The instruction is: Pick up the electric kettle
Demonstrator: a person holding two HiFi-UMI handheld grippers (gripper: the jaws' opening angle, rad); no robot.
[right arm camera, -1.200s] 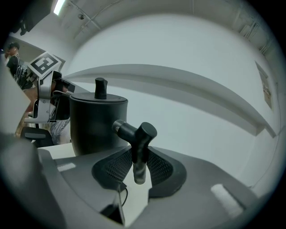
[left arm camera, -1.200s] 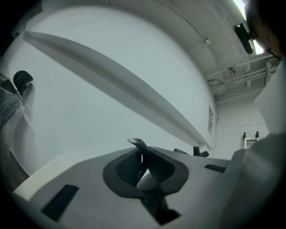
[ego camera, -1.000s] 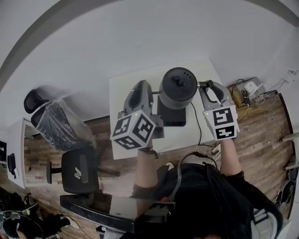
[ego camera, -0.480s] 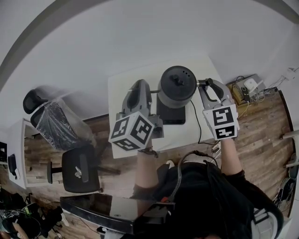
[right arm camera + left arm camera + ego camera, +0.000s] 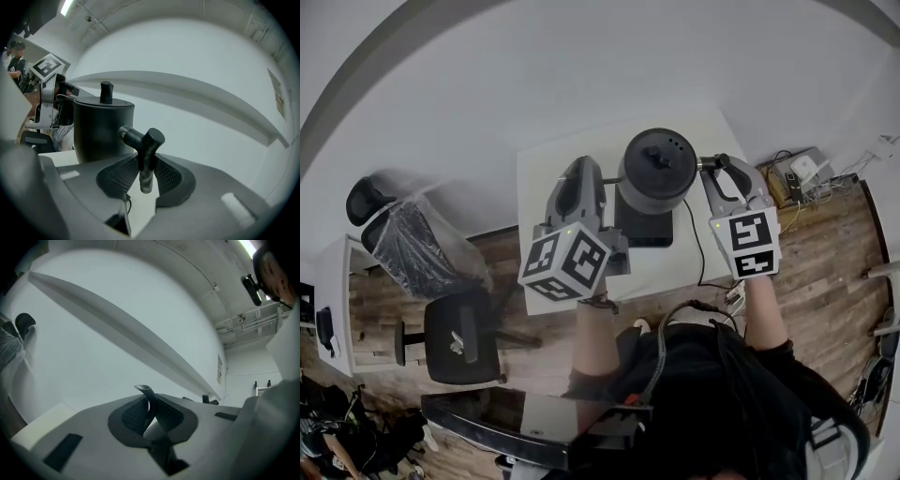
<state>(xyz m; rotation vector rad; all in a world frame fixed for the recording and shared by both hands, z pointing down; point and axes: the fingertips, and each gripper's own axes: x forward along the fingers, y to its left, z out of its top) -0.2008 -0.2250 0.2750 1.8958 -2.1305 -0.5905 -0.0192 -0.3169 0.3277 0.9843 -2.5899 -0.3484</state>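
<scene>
From the head view, your left gripper (image 5: pixel 589 172) and right gripper (image 5: pixel 719 171) flank the black electric kettle (image 5: pixel 656 173), which stands between them over the white table (image 5: pixel 546 187). The kettle's thin spout (image 5: pixel 611 180) runs sideways into the tips of your left gripper, and its handle (image 5: pixel 706 167) sits in the tips of your right one. A dark base (image 5: pixel 645 234) lies just nearer to you than the kettle, between the two marker cubes. This view does not show whether the kettle is clear of the base. In the left gripper view, your jaws are nearly pressed together and pinch the curved spout tip, which rises between the ribbed pads (image 5: pixel 133 416). Only pale wall lies beyond them. In the right gripper view, your jaws stand partly apart and clamp the upright bar of the T-shaped handle, with a pad (image 5: pixel 168 176) against each side. The kettle body is just ahead and to the left of the jaws, its lid knob (image 5: pixel 106 91) on top, and your other gripper is on its far side.
</scene>
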